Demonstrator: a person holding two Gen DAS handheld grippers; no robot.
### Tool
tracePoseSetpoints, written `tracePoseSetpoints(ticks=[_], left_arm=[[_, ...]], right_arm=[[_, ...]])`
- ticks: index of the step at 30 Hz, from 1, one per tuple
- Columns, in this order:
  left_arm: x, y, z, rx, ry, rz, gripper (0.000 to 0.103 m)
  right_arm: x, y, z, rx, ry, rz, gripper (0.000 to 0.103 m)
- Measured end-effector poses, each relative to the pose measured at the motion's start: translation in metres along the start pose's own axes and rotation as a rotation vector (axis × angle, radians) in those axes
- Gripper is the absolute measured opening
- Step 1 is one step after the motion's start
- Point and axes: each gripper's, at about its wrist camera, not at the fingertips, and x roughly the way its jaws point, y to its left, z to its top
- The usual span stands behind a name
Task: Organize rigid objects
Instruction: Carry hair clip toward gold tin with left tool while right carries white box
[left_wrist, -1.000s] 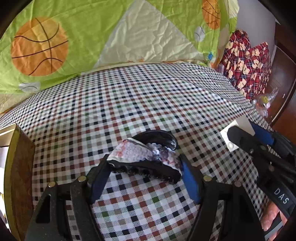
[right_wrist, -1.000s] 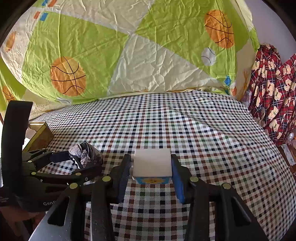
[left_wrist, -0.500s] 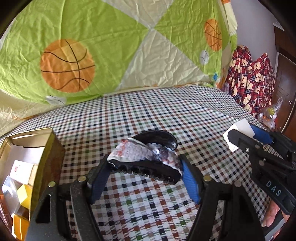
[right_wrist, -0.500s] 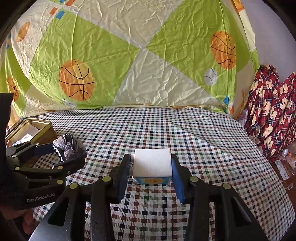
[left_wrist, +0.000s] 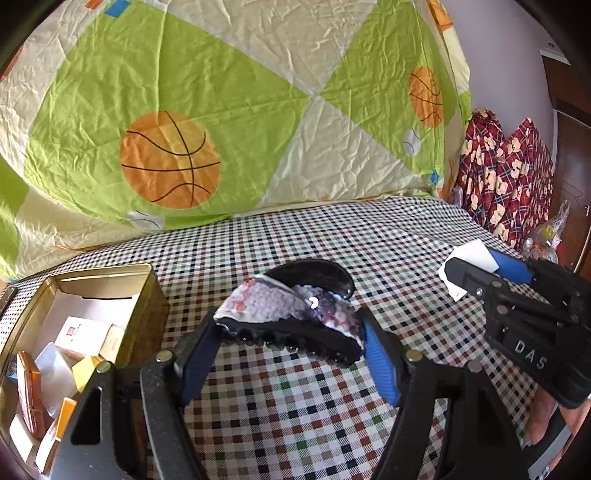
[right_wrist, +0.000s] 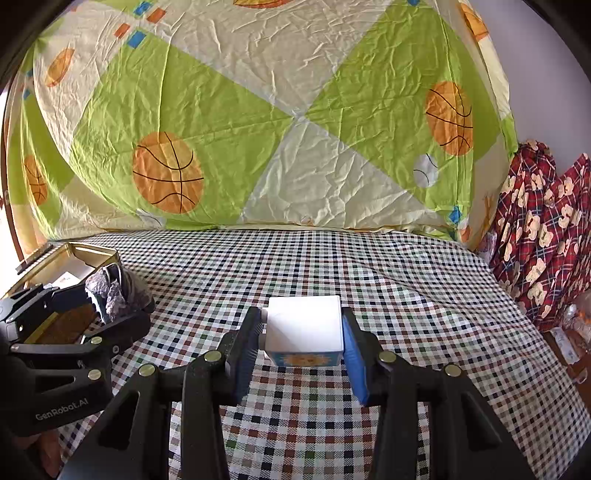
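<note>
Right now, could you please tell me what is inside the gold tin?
The gold tin holds small boxes and cards in white, yellow and orange. Its near end is cut off by the picture edge, and whatever lies underneath them is covered.

Surface covered by checked cloth (right_wrist: 369, 266) in white, black, brown, green; some creases seen across far part. Behind it, large crumpled quilt (right_wrist: 295, 122) propped upright, green and cream triangles, orange basketball prints. Red plaid fabric with cream bear figures (right_wrist: 543, 229) piled at right. Plain pale wall (left_wrist: 502, 66) seen above it. Dark wooden door, possibly wardrobe (left_wrist: 570, 155), at far right edge. Bright daylight cast over scene.
</note>
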Motion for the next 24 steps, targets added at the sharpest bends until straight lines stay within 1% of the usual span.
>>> tracePoseSetpoints(ticks=[3,8,18,24], left_arm=[[-0.007,0.002,-0.003,-0.005,-0.019,0.017,0.072],[-0.017,0.005,-0.007,-0.009,-0.039,0.031,0.072],[-0.033,0.015,-0.014,-0.033,-0.067,0.033,0.072],[-0.044,0.017,-0.018,-0.029,-0.104,0.042,0.072]], right_arm=[[-0.002,-0.001,0.000,0.019,-0.011,0.024,0.045],[0.000,0.008,-0.001,-0.002,-0.005,0.030,0.045],[-0.006,0.025,-0.006,-0.020,-0.024,0.057,0.045],[-0.010,0.030,-0.009,-0.017,-0.036,0.071,0.045]])
